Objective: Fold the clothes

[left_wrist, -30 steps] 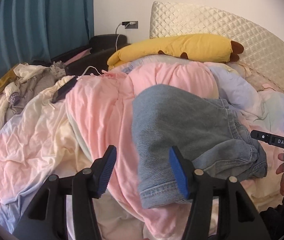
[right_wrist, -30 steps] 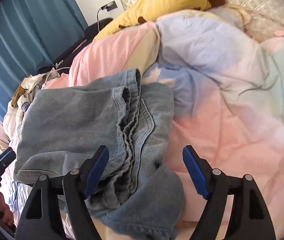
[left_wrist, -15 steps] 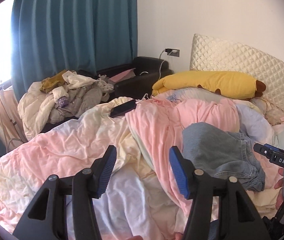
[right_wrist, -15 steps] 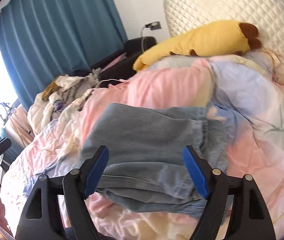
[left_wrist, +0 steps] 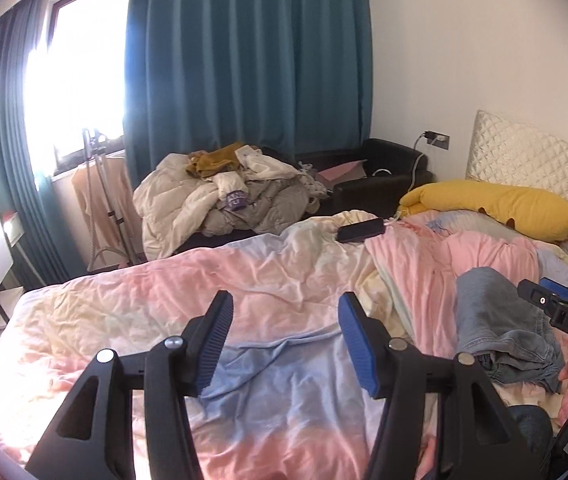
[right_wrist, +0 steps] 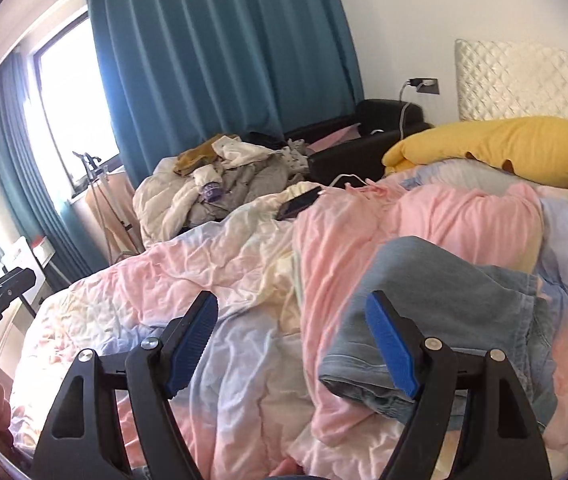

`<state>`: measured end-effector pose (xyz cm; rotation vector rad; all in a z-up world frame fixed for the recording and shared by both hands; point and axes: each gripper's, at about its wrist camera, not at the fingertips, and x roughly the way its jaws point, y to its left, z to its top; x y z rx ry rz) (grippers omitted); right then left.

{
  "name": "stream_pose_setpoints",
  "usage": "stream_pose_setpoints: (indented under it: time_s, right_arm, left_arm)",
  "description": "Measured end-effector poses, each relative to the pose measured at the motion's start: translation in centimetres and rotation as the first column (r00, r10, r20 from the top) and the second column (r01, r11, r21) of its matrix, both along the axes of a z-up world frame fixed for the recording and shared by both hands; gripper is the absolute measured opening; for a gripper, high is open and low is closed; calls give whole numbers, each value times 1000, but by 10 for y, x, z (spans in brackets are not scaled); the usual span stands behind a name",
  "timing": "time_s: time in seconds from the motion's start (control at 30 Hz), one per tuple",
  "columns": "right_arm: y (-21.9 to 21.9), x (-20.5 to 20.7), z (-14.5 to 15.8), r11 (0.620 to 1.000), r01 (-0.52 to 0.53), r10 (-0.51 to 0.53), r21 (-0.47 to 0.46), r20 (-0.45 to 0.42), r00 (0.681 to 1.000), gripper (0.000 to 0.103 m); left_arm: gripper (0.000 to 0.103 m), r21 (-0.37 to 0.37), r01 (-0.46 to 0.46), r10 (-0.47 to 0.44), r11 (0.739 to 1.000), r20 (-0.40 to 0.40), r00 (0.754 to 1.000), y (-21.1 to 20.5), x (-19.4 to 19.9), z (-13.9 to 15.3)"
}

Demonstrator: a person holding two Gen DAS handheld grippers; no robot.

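Faded blue denim jeans lie on a duvet blotched pastel pink, cream and pale blue. At upper right, a yellow plush pillow with brown tips meets a cream diamond-quilted headboard. Teal curtains hang at top centre.

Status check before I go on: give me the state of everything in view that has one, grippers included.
left gripper: open, nothing between the pads
right gripper: open, empty
jeans: folded, lying on the duvet
duvet: spread over the bed, rumpled
phone: lying on the duvet, cable plugged in
clothes pile: heaped, unfolded
curtain: partly drawn, window uncovered at left
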<state>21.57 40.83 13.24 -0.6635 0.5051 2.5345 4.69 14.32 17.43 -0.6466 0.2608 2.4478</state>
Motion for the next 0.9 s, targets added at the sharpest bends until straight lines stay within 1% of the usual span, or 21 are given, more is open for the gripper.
stream_pose_setpoints:
  time_s: [0.07, 0.17, 0.27, 0.37, 0.47, 0.53, 0.67, 0.77, 0.9]
  right_arm:
    - [-22, -18, 5, 999, -38, 39, 35, -5, 999, 77]
    - [-54, -42, 8, 992, -113, 114, 46, -22, 993, 77]
    - [-86, -65, 10, 980, -184, 186, 77, -24, 982, 77]
    - [-114, -84, 10, 964, -240, 244, 112, -24, 969, 77]
    - [-135, -100, 8, 949, -273, 281, 155, -30, 959, 77]
    - [-144, -110, 5, 940, -291, 300, 176, -28, 953, 77]
    - [-158, -130, -5, 924, -323, 333, 205, -16, 943, 77]
    - [-164, -143, -15, 916, -336, 345, 217, -4, 938, 77]
    - [-168, -157, -30, 911, -337, 346, 240, 3, 938, 77]
  left_arm:
    - [56, 8, -54, 54, 999, -6, 999, -23, -4, 2]
    - [56, 30, -108, 108, 994, -6, 994, -54, -7, 2]
    - [56, 24, -154, 154, 988, -16, 988, -81, -10, -3]
    - [56, 29, -216, 216, 976, -10, 976, -106, -15, -12]
    - [56, 28, -284, 284, 959, -9, 959, -128, -20, -26]
    - [56, 24, -320, 320, 947, 4, 948, -138, -25, -36]
    - [56, 26, -376, 376, 926, 6, 927, -151, -32, -54]
    - [56, 38, -395, 395, 918, 5, 919, -156, -37, -65]
    - [56, 27, -416, 416, 909, -3, 909, -156, -43, -80]
